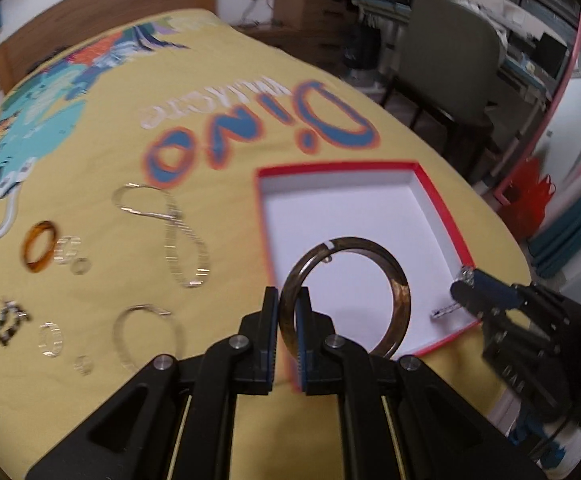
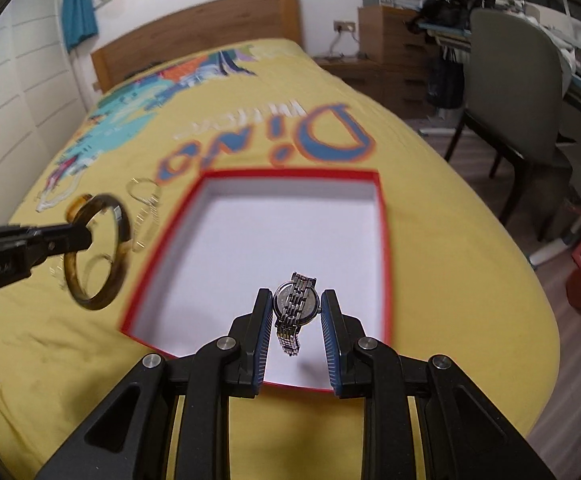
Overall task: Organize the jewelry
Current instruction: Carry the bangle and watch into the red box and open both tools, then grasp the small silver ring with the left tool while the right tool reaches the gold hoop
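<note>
A red-rimmed open box [image 1: 442, 216] with a white floor lies on the yellow bedspread; it also shows in the right wrist view [image 2: 386, 240]. My left gripper [image 1: 289, 296] is shut on a dark tortoiseshell bangle [image 1: 400, 280], held upright over the box's left edge; it also shows in the right wrist view [image 2: 120, 240]. My right gripper [image 2: 295, 300] is shut on a silver watch [image 2: 294, 308] above the box's near end, strap hanging down. In the left wrist view the right gripper [image 1: 464, 280] is at the box's right corner.
Loose jewelry lies left of the box: an amber bangle [image 1: 38, 252], silver chain bracelets [image 1: 178, 236], a thin hoop [image 1: 146, 336], small rings [image 1: 66, 250] and a dark beaded piece [image 1: 8, 322]. A grey chair [image 2: 522, 92] and desk stand right of the bed.
</note>
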A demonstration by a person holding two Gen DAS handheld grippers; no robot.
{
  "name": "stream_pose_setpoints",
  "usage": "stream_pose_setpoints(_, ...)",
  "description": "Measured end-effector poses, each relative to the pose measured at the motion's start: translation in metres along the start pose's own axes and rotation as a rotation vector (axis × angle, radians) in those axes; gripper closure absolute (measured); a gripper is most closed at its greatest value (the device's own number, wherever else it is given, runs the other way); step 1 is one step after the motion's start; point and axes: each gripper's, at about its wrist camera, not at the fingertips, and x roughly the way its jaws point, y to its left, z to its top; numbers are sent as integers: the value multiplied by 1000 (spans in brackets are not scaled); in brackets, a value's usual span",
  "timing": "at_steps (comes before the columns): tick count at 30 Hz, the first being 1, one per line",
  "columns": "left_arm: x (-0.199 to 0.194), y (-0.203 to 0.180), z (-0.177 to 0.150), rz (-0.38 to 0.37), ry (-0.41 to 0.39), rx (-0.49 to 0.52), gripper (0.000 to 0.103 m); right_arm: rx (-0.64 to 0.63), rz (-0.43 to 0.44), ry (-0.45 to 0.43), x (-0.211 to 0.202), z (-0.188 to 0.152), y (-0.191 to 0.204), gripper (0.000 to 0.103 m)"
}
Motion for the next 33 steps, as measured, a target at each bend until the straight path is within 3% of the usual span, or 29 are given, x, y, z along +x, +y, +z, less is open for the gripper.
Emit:
stream_pose_setpoints(5, 42, -22, -5, 33, 69, 58, 96, -16, -30, 77, 27, -13, -16, 79)
stream_pose_setpoints(11, 75, -23, -18, 74, 155, 77, 95, -70, -44, 120, 42, -18, -12, 79)
stream_pose_setpoints(15, 79, -23, -21, 84, 154, 80, 94, -107, -59, 135, 45, -21, -7, 79)
stream_pose_setpoints(20, 71, -19, -19, 27, 143, 50, 89, -110, -69, 132, 39, -19, -8, 76)
stream_pose_setpoints(23, 64, -21, -17, 32, 121, 59, 87, -113, -69, 127, 34, -19, -8, 74)
stream_pose_setpoints(26, 47, -23, -16, 19, 88, 65, 77, -116, -69, 112, 24, -18, -7, 68)
stream_pose_setpoints(33, 0, -12, -31, 8, 1, 46, 76, -88, -85, 73, -7, -17, -7, 65)
